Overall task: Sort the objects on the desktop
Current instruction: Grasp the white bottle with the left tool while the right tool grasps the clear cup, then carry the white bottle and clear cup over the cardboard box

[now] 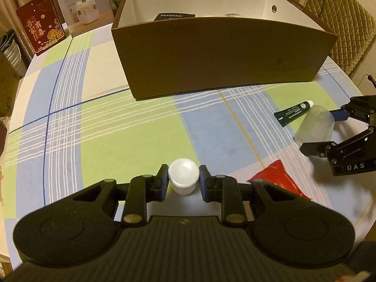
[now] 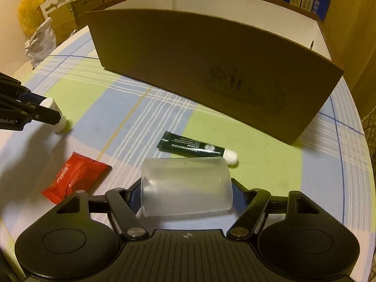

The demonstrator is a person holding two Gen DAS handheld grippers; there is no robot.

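Observation:
A small white bottle (image 1: pixel 183 176) stands on the checked tablecloth, and my left gripper (image 1: pixel 183 179) is shut on it, one pad on each side of its cap. The right wrist view has that bottle (image 2: pixel 53 115) at the far left, in the left gripper (image 2: pixel 52 110). A clear plastic cup (image 2: pixel 185 188) lies on its side between the fingers of my right gripper (image 2: pixel 186 189), whose pads touch both of its ends. The left wrist view shows the cup (image 1: pixel 315 127) and right gripper (image 1: pixel 320 130) at the right. A dark green tube (image 2: pixel 195 148) lies just beyond the cup.
A big brown cardboard box (image 1: pixel 223 54) with white inside walls stands open at the back, with a black item (image 1: pixel 174 16) in it. A red packet (image 2: pixel 75 176) lies between the grippers. A humidifier carton (image 1: pixel 82 4) and a red box (image 1: pixel 41 25) stand at the back left.

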